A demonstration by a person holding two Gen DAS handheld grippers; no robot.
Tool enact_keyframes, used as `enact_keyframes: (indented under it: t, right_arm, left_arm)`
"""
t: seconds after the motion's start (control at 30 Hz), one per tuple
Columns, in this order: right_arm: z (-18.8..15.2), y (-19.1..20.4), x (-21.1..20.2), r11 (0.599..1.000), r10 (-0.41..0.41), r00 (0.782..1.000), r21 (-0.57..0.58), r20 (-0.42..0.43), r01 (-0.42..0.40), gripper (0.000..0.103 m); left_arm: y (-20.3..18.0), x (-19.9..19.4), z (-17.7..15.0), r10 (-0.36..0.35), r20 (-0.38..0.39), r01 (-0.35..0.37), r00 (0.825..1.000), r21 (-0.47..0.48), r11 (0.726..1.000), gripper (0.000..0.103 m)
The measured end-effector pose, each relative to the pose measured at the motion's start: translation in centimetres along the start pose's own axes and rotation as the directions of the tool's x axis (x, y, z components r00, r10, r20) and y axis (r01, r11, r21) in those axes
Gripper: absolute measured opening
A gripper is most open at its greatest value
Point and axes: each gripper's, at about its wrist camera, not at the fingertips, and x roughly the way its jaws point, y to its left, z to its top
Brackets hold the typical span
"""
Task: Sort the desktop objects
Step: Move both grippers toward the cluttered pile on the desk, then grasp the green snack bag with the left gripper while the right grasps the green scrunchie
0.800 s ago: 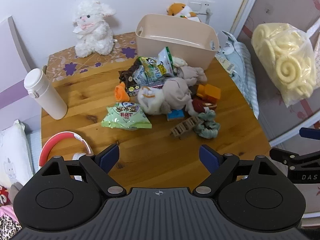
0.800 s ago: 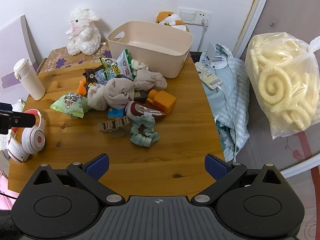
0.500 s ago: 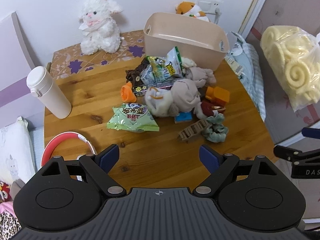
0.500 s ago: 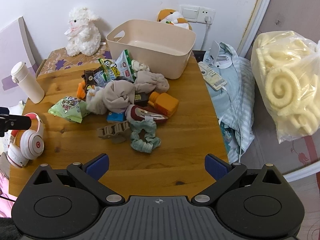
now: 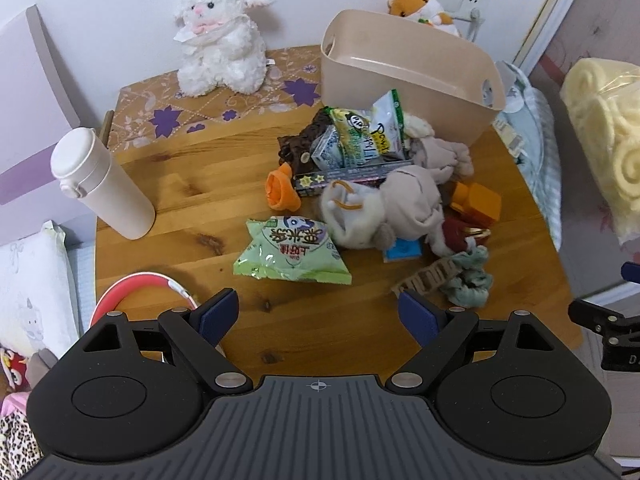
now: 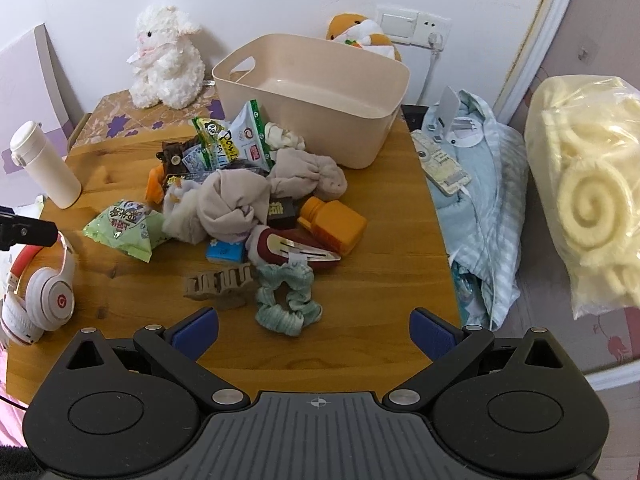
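Observation:
A heap of small things lies mid-table in front of an empty beige bin point(image 5: 416, 76) point(image 6: 320, 96): a green snack bag point(image 5: 290, 254) point(image 6: 128, 228), beige socks point(image 5: 404, 200) point(image 6: 236, 200), an orange bottle point(image 6: 334, 224), a dark red hair clip point(image 6: 296, 252), a brown claw clip point(image 6: 218, 282), a green scrunchie point(image 6: 286, 302) and more snack packets point(image 5: 360, 136). My left gripper point(image 5: 320, 314) is open and empty, above the table's near edge, short of the green bag. My right gripper point(image 6: 314, 330) is open and empty, just short of the scrunchie.
A white flask point(image 5: 102, 186) stands at the left. Red-and-white headphones point(image 6: 40, 292) lie at the near left corner. A white plush lamb point(image 5: 220, 36) sits at the back. Bedding point(image 6: 476, 196) and a plastic bag of foam rolls point(image 6: 584, 192) are off the table's right edge.
Both grippers have moved forward and lower toward the heap, so the objects look larger. Both jaws stay open and nothing on the table has moved.

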Motion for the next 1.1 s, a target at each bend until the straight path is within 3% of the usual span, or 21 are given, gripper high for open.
enact_keyframes:
  t: [0.23,0.73,0.93,1.1]
  right_arm:
    - [0.9,0.0,2.5,0.999,0.028,1.000,-0.029,-0.012,-0.028,0.103]
    - [1.3,0.9,9.8,0.989,0.074,0.997,-0.123,-0.028,-0.077,0.103]
    - [0.6,0.2,13.0,0.993,0.081,0.994,-0.081,-0.079,-0.087,0.103]
    - [-0.1,-0.4,14.8,0.993,0.116,0.988,0.019,-0.106,-0.115,0.103]
  left_arm:
    - [-0.2,3.0,2.4,0.020,-0.022,-0.019,1.000,0.053,0.998,0.088]
    - [0.8,10.2,6.1,0.079,-0.054,-0.076,0.995,0.053,0.996,0.088]
    - [1.3,13.1,6.0,0.049,-0.075,-0.041,0.996,0.107,0.993,0.088]
    - [1.7,15.2,5.7,0.054,-0.090,-0.047,0.994,0.084,0.995,0.088]
